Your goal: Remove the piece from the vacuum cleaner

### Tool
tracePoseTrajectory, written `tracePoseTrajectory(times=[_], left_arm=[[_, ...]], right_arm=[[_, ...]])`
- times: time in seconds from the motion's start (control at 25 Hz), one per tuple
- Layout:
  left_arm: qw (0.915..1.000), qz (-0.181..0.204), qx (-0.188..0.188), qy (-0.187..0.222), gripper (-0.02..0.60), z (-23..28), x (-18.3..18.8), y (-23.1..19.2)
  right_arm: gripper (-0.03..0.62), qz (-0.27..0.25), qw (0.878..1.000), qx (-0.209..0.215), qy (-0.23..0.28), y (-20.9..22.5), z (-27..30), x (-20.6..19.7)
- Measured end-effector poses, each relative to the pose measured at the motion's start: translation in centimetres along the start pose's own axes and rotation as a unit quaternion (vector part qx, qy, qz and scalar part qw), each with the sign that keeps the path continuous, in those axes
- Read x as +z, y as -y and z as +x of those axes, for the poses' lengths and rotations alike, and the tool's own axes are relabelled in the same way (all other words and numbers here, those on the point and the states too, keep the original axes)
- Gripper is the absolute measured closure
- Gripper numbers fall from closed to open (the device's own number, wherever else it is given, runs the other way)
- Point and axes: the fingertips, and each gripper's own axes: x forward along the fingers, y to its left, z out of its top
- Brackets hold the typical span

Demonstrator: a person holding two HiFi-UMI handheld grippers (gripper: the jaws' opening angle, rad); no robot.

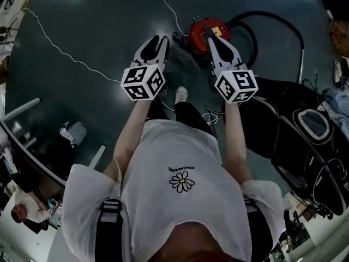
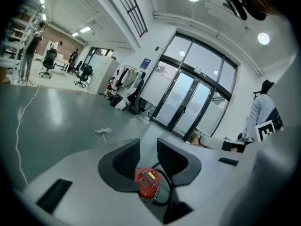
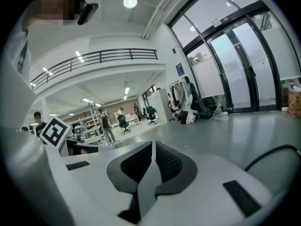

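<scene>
Shirt (image 1: 180, 201): white, fills the bottom of the head view; the person stands upright with both arms held out ahead, so the tools hang well above the floor
Floor (image 1: 98, 26): grey and bare around the machine, with free room to its left and in front for stepping in and stooping
Hose (image 1: 272, 21): black, loops out to the right of the machine and back; likely the piece to come off, though its joint cannot be made out
Vacuum cleaner (image 1: 204, 34): small red drum on the floor ahead of the feet, untouched
Left gripper (image 1: 160, 39): jaws apart and empty, aimed down so the red drum shows far off through the gap
Right gripper (image 1: 209, 33): jaws together on nothing, pointing level across the room
Cable (image 1: 60, 51): thin, white, well to the left, clear of the approach
</scene>
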Motion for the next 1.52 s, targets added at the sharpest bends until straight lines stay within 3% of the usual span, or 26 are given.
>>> tracePoseTrajectory(times=[0.16, 0.24, 0.32, 0.36, 0.44, 0.56, 0.6, 0.68, 0.8, 0.96, 1.12, 1.28, 1.36, 1.52], left_arm=[[0.9966, -0.041, 0.033, -0.064, 0.488, 3.9, -6.5, -1.7], [0.9915, -0.052, 0.046, -0.110, 0.486, 7.1, -12.1, -3.5], [0.9810, -0.083, 0.045, -0.169, 0.486, 10.0, -19.0, -5.6], [0.9720, -0.108, 0.046, -0.203, 0.486, 11.5, -22.6, -6.7], [0.9477, -0.176, 0.063, -0.259, 0.430, 14.6, -29.1, -9.2], [0.9042, -0.293, 0.138, -0.279, 0.408, 18.3, -34.8, -13.4], [0.8930, -0.316, 0.163, -0.276, 0.408, 19.1, -35.9, -14.5], [0.8803, -0.322, 0.197, -0.287, 0.408, 20.0, -37.7, -15.8], [0.8717, -0.315, 0.206, -0.314, 0.408, 21.0, -39.4, -15.8], [0.8583, -0.344, 0.212, -0.316, 0.408, 21.7, -40.0, -15.7], [0.8367, -0.382, 0.240, -0.311, 0.408, 21.7, -41.0, -16.1], [0.8354, -0.380, 0.250, -0.309, 0.408, 22.1, -41.1, -16.6], [0.8337, -0.378, 0.252, -0.313, 0.408, 22.2, -41.2, -16.5], [0.8352, -0.356, 0.257, -0.331, 0.408, 22.7, -41.3, -16.3]], right_arm=[[0.580, -0.012, 0.996, -0.057, -0.070, 5.9, 2.3, -5.6], [0.580, -0.012, 0.991, -0.067, -0.111, 9.9, 4.9, -10.6], [0.580, -0.010, 0.986, -0.071, -0.148, 13.2, 7.4, -16.0], [0.580, -0.014, 0.983, -0.073, -0.166, 14.7, 8.6, -18.5], [0.580, -0.037, 0.976, -0.077, -0.201, 17.3, 11.0, -22.9], [0.580, -0.086, 0.961, -0.065, -0.254, 19.3, 14.3, -28.1], [0.580, -0.099, 0.957, -0.055, -0.269, 19.6, 15.0, -29.5], [0.580, -0.115, 0.947, -0.032, -0.297, 19.8, 15.8, -31.9], [0.580, -0.135, 0.932, -0.009, -0.336, 20.5, 16.8, -34.5], [0.580, -0.144, 0.914, 0.016, -0.380, 20.8, 18.5, -35.9], [0.580, -0.103, 0.867, 0.034, -0.487, 20.8, 18.6, -39.1], [0.580, -0.119, 0.828, 0.026, -0.547, 19.9, 18.6, -39.7], [0.580, -0.131, 0.825, 0.021, -0.549, 20.1, 19.3, -39.6], [0.580, -0.103, 0.809, -0.001, -0.578, 21.8, 18.9, -38.7]])
